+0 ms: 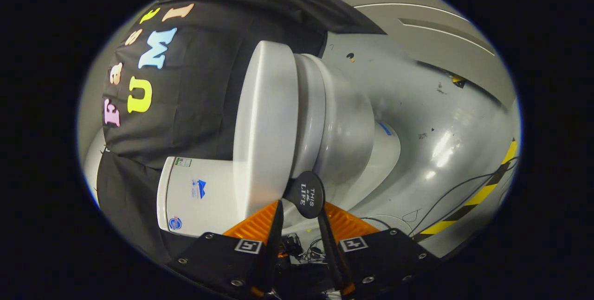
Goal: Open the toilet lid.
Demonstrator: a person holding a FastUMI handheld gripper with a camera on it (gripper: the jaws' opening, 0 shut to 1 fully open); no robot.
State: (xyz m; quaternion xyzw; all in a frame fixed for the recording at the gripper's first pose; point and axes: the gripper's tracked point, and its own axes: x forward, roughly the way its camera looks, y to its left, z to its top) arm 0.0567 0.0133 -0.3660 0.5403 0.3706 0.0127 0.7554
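The whole scene appears turned on its side. A white toilet stands against the black cloth wall, with its tank [195, 193] just ahead of my left finger. The white lid [264, 124] lies down against the seat and bowl [338, 124]. A round black handle tab [307, 192] sticks out from the lid's edge near the tank. My gripper [300, 208] has this tab between its fingertips, one finger on each side and both touching it. The fingers [277, 219] stand only a tab's width apart.
A glossy grey floor [441, 119] stretches beyond the bowl. A yellow-and-black hazard stripe [482, 193] and thin black cables [445, 202] run past my right finger. Grey wall panels [417, 17] rise beyond the floor.
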